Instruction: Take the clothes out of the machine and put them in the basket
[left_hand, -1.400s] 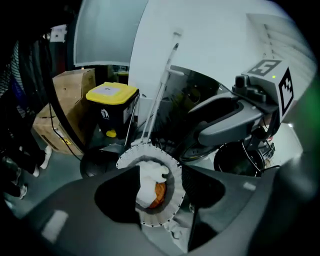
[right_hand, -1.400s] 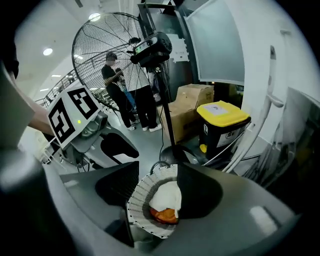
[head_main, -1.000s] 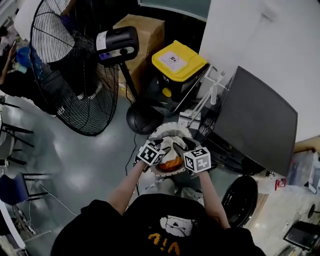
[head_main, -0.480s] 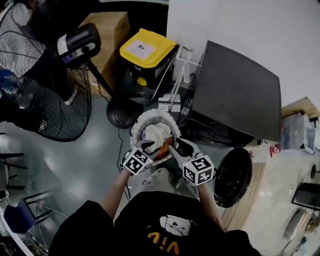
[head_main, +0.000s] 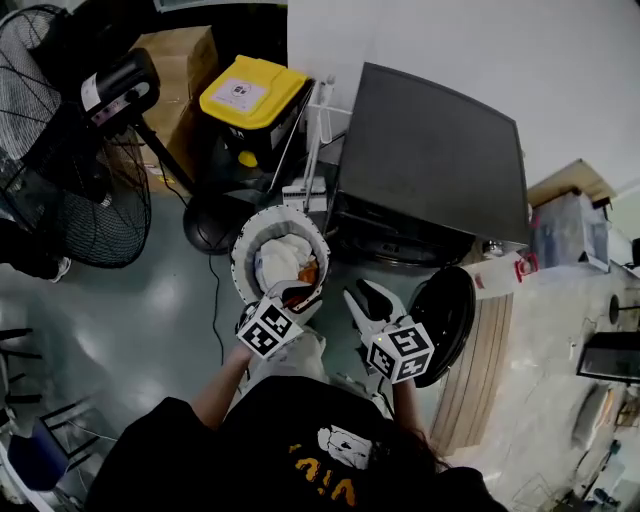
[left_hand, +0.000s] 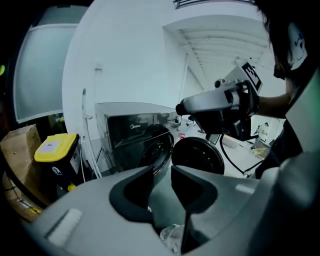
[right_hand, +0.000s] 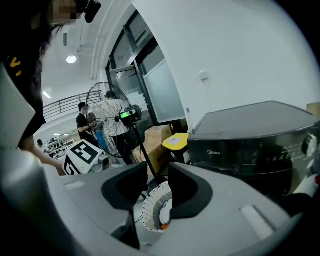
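Between loads: left gripper (head_main: 285, 297) and right gripper (head_main: 363, 300) are hovering beside the basket (head_main: 243, 262), fingers parted, empty, right's just closing; machine (head_main: 430, 160) next.

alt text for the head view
From above, a person holds the left hand-held gripper at a white basket of clothes and the right hand-held gripper nearer a dark washing machine with its round door open. The right one's jaws have just been closing, nothing between them.

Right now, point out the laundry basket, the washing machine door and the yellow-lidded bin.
laundry basket (head_main: 239, 268), head view, on its white left rim.
washing machine door (head_main: 446, 312), head view, on the middle of the open, dark round door.
yellow-lidded bin (head_main: 255, 92), head view, on the yellow lid.
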